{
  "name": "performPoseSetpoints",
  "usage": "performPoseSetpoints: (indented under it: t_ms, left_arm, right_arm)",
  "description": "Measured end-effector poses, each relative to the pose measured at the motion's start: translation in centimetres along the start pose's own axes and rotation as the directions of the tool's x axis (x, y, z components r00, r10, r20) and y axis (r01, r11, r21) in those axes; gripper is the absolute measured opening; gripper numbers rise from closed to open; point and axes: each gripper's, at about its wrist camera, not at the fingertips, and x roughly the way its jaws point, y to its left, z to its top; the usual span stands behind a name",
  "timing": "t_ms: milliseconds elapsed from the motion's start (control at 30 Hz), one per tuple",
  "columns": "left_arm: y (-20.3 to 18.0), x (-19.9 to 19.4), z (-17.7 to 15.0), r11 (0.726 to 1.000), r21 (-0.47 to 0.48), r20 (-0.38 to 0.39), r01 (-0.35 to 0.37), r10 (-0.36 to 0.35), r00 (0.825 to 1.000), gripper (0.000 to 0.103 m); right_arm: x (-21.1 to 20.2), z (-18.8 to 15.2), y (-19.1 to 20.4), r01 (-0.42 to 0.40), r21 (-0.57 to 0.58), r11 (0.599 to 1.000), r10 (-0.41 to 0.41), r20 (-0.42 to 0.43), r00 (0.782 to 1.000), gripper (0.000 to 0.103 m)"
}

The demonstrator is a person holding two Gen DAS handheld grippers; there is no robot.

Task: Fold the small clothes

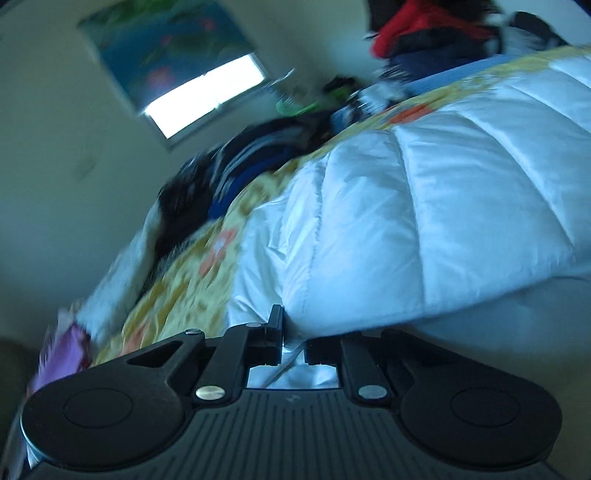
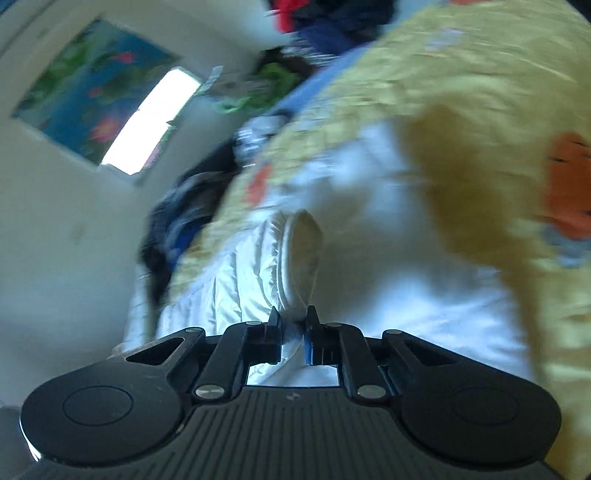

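A small white quilted jacket lies on a yellow flowered bedspread. My left gripper is shut on the jacket's edge, with white fabric pinched between the jaws. In the right wrist view my right gripper is shut on another part of the white jacket; a cuff or hem with elastic trim rises from the jaws. Both views are tilted and blurred by motion.
A pile of dark and blue clothes lies along the bed's far side, with red and navy garments further back. A window with a floral blind is in the wall. A purple item sits at the bed's left edge.
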Motion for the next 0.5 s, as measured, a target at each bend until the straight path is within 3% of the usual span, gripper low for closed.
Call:
performPoseSetpoints:
  t_ms: [67, 300, 500]
  left_arm:
    - [-0.2, -0.2, 0.0, 1.0, 0.017, 0.001, 0.018, -0.018, 1.0, 0.01]
    - [0.7, 0.8, 0.3, 0.995, -0.027, -0.041, 0.099, -0.1, 0.994, 0.01]
    - [0.7, 0.9, 0.2, 0.992, -0.046, -0.043, 0.114, -0.116, 0.992, 0.01]
  right_arm:
    - [-0.2, -0.1, -1.4, -0.011, 0.049, 0.999, 0.011, 0.004, 1.0, 0.014]
    - [0.4, -0.4, -1.4, 0.013, 0.014, 1.0, -0.013, 0.006, 1.0, 0.014]
    - [1.9, -0.4, -1.7, 0.05, 0.017, 0.999, -0.05, -0.01, 0.999, 0.014]
